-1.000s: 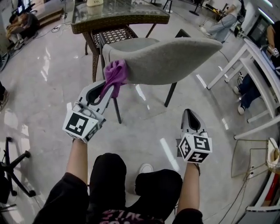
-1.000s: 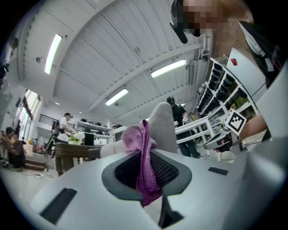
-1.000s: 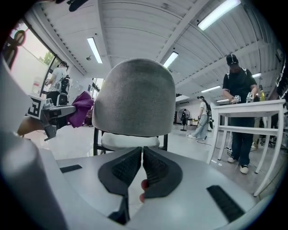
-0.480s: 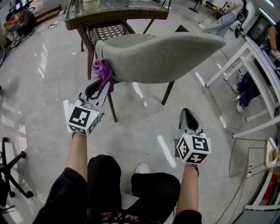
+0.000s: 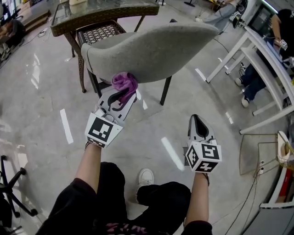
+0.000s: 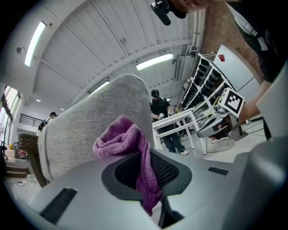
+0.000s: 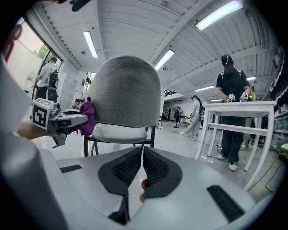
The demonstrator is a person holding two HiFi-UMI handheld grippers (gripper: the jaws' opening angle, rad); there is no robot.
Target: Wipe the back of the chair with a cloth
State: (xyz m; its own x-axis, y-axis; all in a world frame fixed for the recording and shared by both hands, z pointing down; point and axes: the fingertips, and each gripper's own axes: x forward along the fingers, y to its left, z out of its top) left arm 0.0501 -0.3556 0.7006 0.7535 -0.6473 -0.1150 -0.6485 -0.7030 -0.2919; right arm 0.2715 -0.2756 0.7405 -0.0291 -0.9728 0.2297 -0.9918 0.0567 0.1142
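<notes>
A grey padded chair back (image 5: 151, 50) fills the upper middle of the head view, on dark legs. My left gripper (image 5: 123, 92) is shut on a purple cloth (image 5: 125, 81), whose bunched end presses against the lower left of the chair back. In the left gripper view the cloth (image 6: 128, 146) hangs between the jaws against the grey fabric (image 6: 85, 130). My right gripper (image 5: 198, 123) hangs apart at the lower right, shut with nothing in it. The right gripper view shows the chair (image 7: 128, 96) and the left gripper (image 7: 63, 119) with the cloth (image 7: 87, 117).
A glass-topped wicker table (image 5: 101, 13) stands behind the chair. White tables (image 5: 262, 59) run along the right, with people beside them. A person (image 7: 231, 96) stands at a white table (image 7: 238, 108). A black stand leg (image 5: 14, 183) lies at the lower left. My legs and shoe (image 5: 146, 176) are below.
The left gripper and cloth have slid right along the lower edge of the chair back, from its left end toward the middle. The right gripper has stayed in place.
</notes>
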